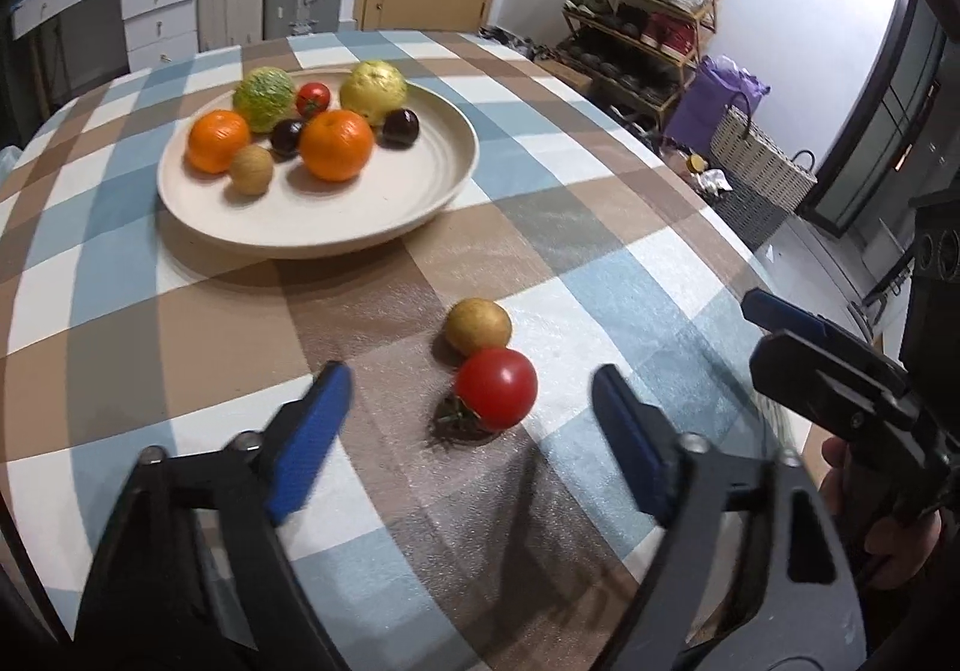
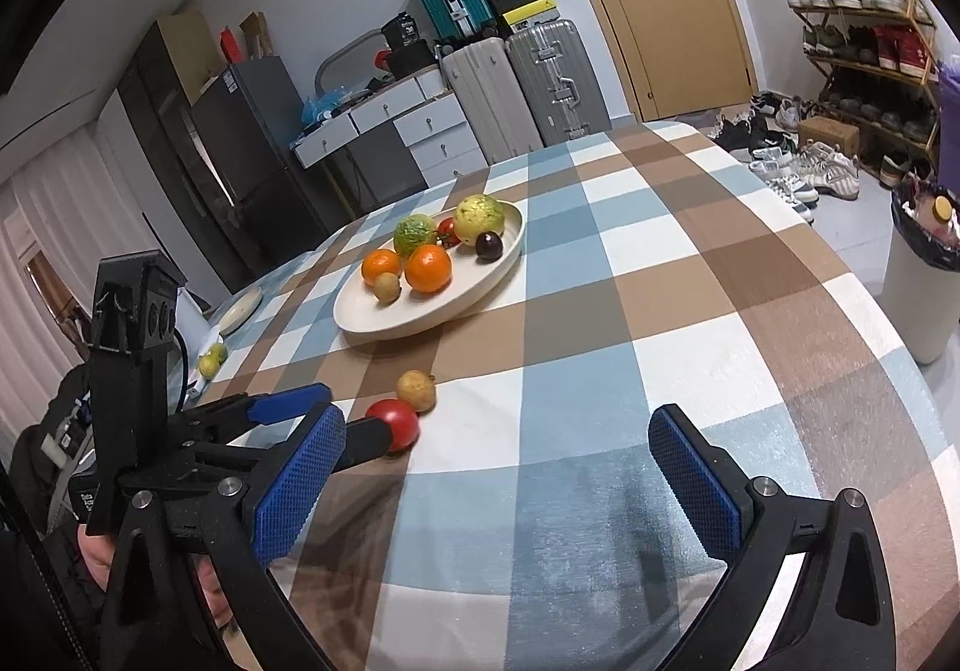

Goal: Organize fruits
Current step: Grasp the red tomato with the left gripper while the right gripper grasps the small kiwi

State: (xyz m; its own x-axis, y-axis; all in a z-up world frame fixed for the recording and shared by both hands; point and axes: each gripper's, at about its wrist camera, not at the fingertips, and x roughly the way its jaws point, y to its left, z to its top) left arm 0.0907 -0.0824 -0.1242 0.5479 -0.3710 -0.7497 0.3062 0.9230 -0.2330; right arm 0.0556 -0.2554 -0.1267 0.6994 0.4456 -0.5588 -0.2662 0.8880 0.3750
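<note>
A red tomato [image 1: 497, 389] lies on the checked tablecloth with its green stalk toward me, and a tan round fruit [image 1: 478, 326] touches it on the far side. My left gripper [image 1: 471, 371] is open, one blue pad on each side of the tomato with a gap on both sides. A cream plate [image 1: 420, 215] further back holds two oranges, a green bumpy fruit, a yellow fruit, a small tomato, two dark plums and a tan fruit. My right gripper [image 2: 498, 419] is open over bare cloth to the right of the tomato [image 2: 393, 424], with nothing between its fingers.
The round table's edge curves close on the right, with a white bin [image 2: 918, 281] beyond it on the floor. A small dish [image 2: 240, 305] and a yellow fruit [image 2: 211, 362] sit near the table's far left edge. Suitcases, drawers and a shoe rack line the walls.
</note>
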